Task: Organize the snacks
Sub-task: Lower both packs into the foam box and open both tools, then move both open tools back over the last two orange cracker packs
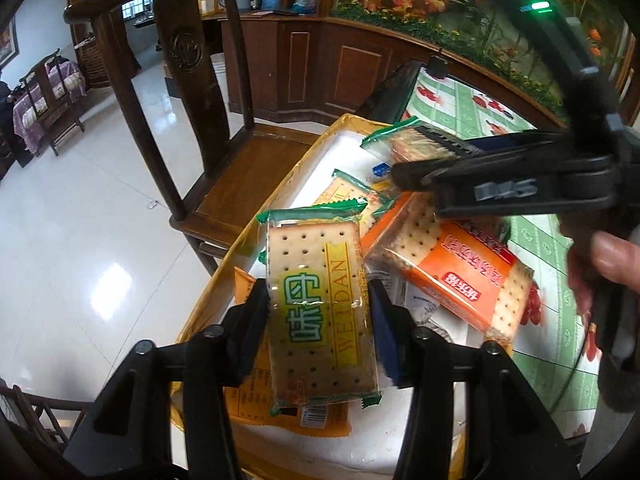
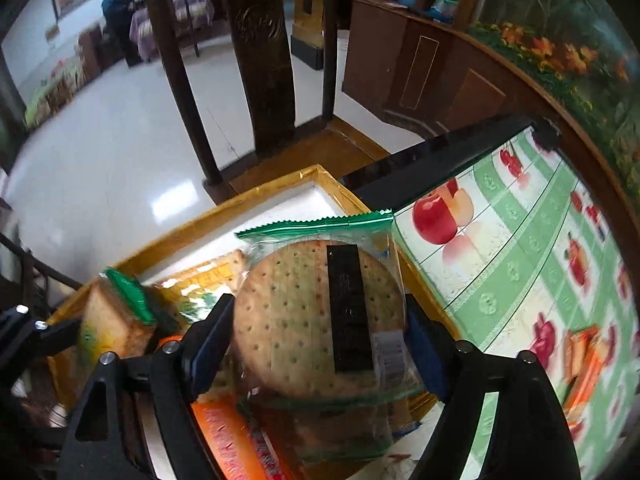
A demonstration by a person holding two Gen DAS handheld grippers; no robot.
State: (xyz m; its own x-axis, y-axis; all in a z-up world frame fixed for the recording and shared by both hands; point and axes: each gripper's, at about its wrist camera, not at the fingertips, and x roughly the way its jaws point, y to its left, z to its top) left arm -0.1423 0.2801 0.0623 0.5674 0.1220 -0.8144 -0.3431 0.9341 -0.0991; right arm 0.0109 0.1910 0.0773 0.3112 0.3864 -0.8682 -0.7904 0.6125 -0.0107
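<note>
My left gripper (image 1: 320, 312) is shut on a green-edged square cracker pack (image 1: 316, 296) marked WEIDAN, held over a yellow-rimmed white box (image 1: 304, 160). My right gripper (image 2: 320, 340) is shut on a clear green-topped pack of round crackers (image 2: 316, 312) over the same box (image 2: 256, 196). In the left wrist view the right gripper (image 1: 416, 160) reaches in from the right, holding that round pack (image 1: 400, 142). An orange cracker pack (image 1: 452, 268) and other packs lie in the box. The left gripper's green pack shows at the right wrist view's left (image 2: 116, 316).
A dark wooden chair (image 1: 192, 80) stands just beyond the box. The table has a green fruit-print cloth (image 2: 520, 248) under glass. More orange packs (image 2: 584, 364) lie on the cloth at the right. A wooden cabinet (image 1: 340, 60) lines the back.
</note>
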